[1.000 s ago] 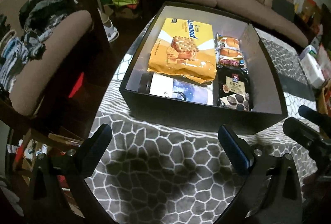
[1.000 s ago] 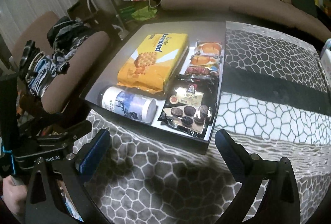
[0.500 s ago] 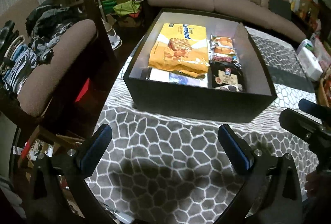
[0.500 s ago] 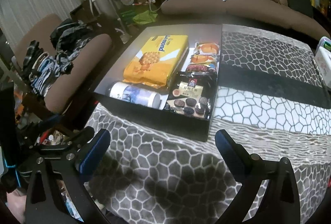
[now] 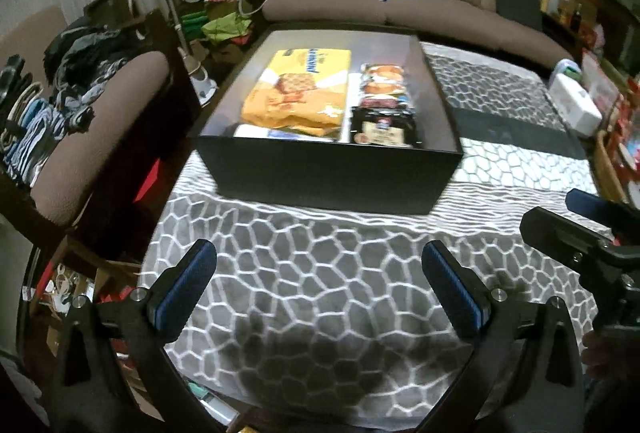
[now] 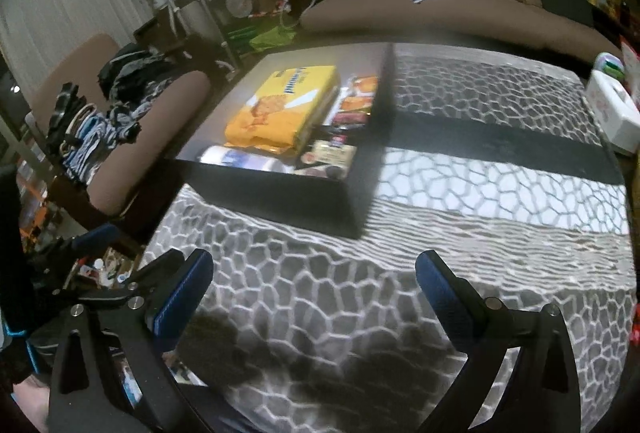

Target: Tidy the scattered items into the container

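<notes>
A black open box (image 5: 332, 177) (image 6: 280, 197) stands on the patterned tablecloth. Inside it lie a yellow biscuit pack (image 5: 300, 93) (image 6: 280, 109), a white canister (image 6: 240, 159), small orange snack packets (image 5: 382, 79) (image 6: 358, 91) and a dark cookie bag (image 5: 382, 131) (image 6: 330, 155). My left gripper (image 5: 318, 289) hangs open over the near cloth, well short of the box, with nothing between its fingers. My right gripper (image 6: 314, 291) is likewise open and holds nothing, near the table's front edge.
A white tissue box (image 5: 574, 105) (image 6: 614, 117) sits at the table's right edge. A chair piled with clothes (image 5: 80, 101) stands left of the table, a brown sofa (image 5: 400, 1) behind it. Grey patterned cloth (image 5: 320, 293) spreads between the grippers and the box.
Both grippers have drawn back and lower from the box, which now looks smaller and farther. Both stayed open and holding nothing. The items in the box have not moved.
</notes>
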### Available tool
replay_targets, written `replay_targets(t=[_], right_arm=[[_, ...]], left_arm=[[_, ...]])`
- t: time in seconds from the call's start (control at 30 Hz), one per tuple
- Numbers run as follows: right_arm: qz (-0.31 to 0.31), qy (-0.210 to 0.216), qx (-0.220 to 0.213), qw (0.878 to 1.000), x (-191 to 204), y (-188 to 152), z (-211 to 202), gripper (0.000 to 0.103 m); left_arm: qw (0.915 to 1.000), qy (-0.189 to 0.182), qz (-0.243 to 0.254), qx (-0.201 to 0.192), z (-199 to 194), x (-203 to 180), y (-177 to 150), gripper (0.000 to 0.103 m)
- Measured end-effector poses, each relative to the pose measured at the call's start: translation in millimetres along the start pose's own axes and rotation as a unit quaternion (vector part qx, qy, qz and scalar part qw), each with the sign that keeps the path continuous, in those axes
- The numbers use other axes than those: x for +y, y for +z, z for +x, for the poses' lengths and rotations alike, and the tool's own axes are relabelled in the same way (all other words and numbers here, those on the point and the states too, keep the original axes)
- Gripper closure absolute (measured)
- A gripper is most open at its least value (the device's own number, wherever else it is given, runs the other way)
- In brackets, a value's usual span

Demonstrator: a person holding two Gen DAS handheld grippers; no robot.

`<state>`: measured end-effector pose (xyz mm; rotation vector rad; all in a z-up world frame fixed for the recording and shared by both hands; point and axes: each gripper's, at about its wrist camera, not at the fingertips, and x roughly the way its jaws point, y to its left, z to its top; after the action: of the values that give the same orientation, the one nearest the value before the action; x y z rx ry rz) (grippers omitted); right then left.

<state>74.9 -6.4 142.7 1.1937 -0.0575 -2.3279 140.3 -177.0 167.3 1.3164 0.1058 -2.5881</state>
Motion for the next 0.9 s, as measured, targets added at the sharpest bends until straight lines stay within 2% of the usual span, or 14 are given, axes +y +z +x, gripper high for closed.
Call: replay_targets(t=[0.33, 0.67, 0.9], right_arm=[[0.045, -0.056, -0.007, 0.997, -104.2, -17.5, -23.7, 0.000], [0.097, -0.119, -0.003, 0.988, -207.1, -34.9, -20.8, 0.000], [0.127, -0.155, -0.003, 0.980, -259.8, -36.5, -3.5, 0.000]], left_arm=[[0.9986, -0.043, 0.031, -0.008, 14.8, -92.1, -1.0, 0.000], [0.9952, -0.071, 0.066, 0.015, 63.0, -189.0, 2.7, 0.000], [0.9938, -0.081, 0.072, 0.023, 100.4, -231.5, 5.5, 0.000]])
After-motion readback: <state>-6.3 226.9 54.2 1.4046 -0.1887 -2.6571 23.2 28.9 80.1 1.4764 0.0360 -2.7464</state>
